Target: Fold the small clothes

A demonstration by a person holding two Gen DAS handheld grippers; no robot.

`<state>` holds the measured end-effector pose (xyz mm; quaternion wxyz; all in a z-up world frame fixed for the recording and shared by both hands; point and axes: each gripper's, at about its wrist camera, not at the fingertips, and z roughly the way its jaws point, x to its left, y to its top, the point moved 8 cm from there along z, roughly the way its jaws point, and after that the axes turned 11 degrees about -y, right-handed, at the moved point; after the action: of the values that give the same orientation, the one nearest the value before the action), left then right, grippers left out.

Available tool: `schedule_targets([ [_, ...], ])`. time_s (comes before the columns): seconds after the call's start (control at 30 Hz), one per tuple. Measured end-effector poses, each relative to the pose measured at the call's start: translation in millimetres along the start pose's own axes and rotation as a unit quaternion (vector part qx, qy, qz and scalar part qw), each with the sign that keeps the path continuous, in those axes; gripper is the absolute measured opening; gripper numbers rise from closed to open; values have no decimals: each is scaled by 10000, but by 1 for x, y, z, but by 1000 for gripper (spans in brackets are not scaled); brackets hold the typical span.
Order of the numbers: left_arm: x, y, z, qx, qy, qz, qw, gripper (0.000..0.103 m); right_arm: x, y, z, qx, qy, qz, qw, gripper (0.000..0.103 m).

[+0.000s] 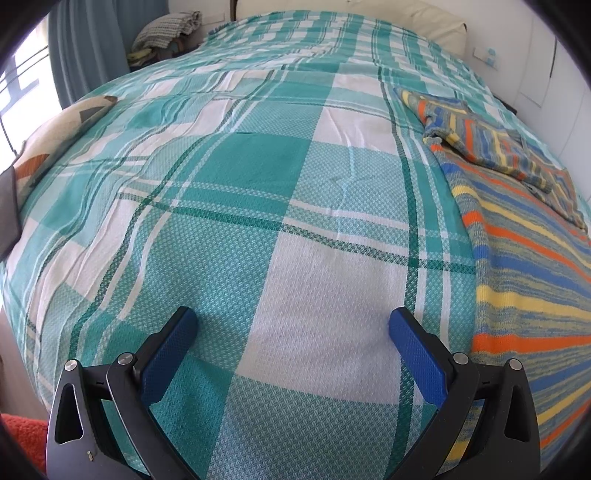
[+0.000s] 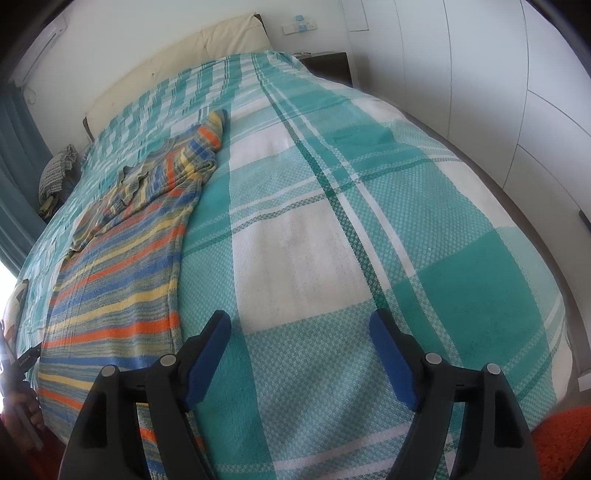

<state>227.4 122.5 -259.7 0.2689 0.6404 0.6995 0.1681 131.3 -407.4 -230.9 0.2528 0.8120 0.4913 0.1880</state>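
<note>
A striped knit garment (image 1: pixel 517 258) in orange, blue, yellow and grey lies flat on the bed, its sleeves folded over its upper part. In the left wrist view it fills the right side; in the right wrist view the garment (image 2: pixel 122 273) lies at the left. My left gripper (image 1: pixel 291 325) hovers over the bedspread just left of the garment's edge, jaws wide open, nothing between them. My right gripper (image 2: pixel 299 328) hangs over the bedspread just right of the garment's edge, open and empty. A hand holding the other gripper's handle (image 2: pixel 22 402) shows at the far left.
A teal and white plaid bedspread (image 1: pixel 258 206) covers the bed. A patterned cushion (image 1: pixel 48 144) lies at its left edge and folded cloths (image 1: pixel 166 29) are piled at the far left corner. A cream headboard (image 2: pixel 177 62), a dark nightstand (image 2: pixel 328 66) and white cupboards (image 2: pixel 498 92) stand beyond.
</note>
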Motion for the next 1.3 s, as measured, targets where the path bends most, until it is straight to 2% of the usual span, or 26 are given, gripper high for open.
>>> schedule_targets([
  [0.17, 0, 0, 0, 3, 4, 2, 10000, 103, 5, -2, 1, -17, -111, -172, 9998, 82],
  [1.3, -1, -1, 0, -2, 23, 16, 10000, 103, 6, -2, 0, -6, -61, -107, 9999, 83],
])
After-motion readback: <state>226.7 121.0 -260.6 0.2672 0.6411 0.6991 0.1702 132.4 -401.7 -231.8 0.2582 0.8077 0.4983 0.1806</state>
